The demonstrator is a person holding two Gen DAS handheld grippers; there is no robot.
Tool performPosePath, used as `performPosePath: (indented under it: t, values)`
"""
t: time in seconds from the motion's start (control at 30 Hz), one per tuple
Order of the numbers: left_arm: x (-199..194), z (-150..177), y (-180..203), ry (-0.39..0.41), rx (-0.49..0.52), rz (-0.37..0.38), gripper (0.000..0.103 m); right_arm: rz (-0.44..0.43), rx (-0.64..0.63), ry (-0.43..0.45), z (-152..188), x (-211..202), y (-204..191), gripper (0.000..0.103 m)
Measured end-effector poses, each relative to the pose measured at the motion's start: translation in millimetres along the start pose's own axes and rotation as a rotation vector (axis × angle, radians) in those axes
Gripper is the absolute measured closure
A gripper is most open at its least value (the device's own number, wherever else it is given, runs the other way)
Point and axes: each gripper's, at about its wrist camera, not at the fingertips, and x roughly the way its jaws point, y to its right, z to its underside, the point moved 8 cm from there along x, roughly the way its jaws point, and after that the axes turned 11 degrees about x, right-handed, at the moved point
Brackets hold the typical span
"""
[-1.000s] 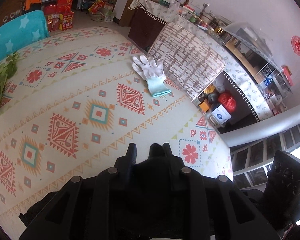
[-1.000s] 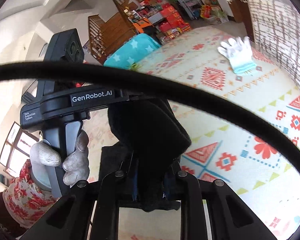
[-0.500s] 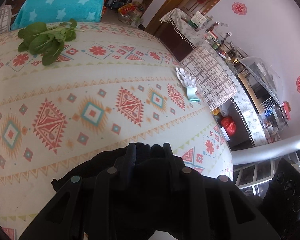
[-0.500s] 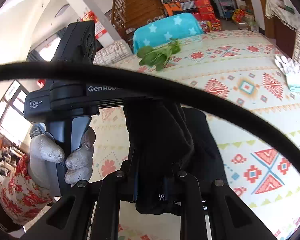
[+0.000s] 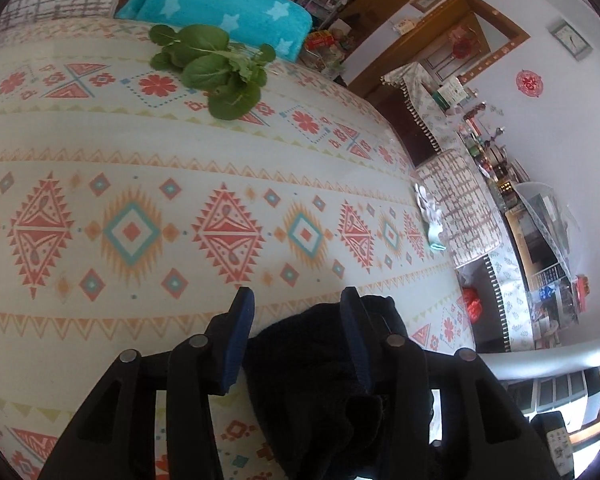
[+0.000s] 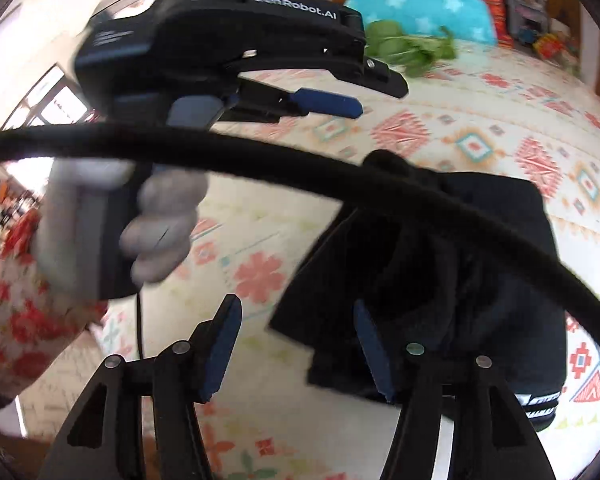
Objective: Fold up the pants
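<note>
Both grippers opening over black pants [image 6: 460, 264]: left gripper [image 5: 296, 300] w/ cloth loose between jaws, right gripper [image 6: 296, 312] jaws clear.

Both the left gripper [image 5: 296, 300] and right gripper [image 6: 296, 312] are opening their fingers.

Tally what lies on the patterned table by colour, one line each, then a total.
Black: 1, the pants
Green: 1, the leafy greens
White: 1, the glove with a teal cuff, at the far edge
Total: 3
</note>
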Motion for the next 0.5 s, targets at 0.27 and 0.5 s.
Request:
performPosePath:
  t: [0.27, 0.5]
  values:
    - [-15, 23, 21, -0.010, 0.073, -0.118, 0.056, 0.201, 0.175, 0.164, -34, -63, 85, 0.040]
    - [30, 30, 49, -0.093, 0.319, -0.377, 0.050, 0.405, 0.208, 0.152, -28, -38, 126, 0.040]
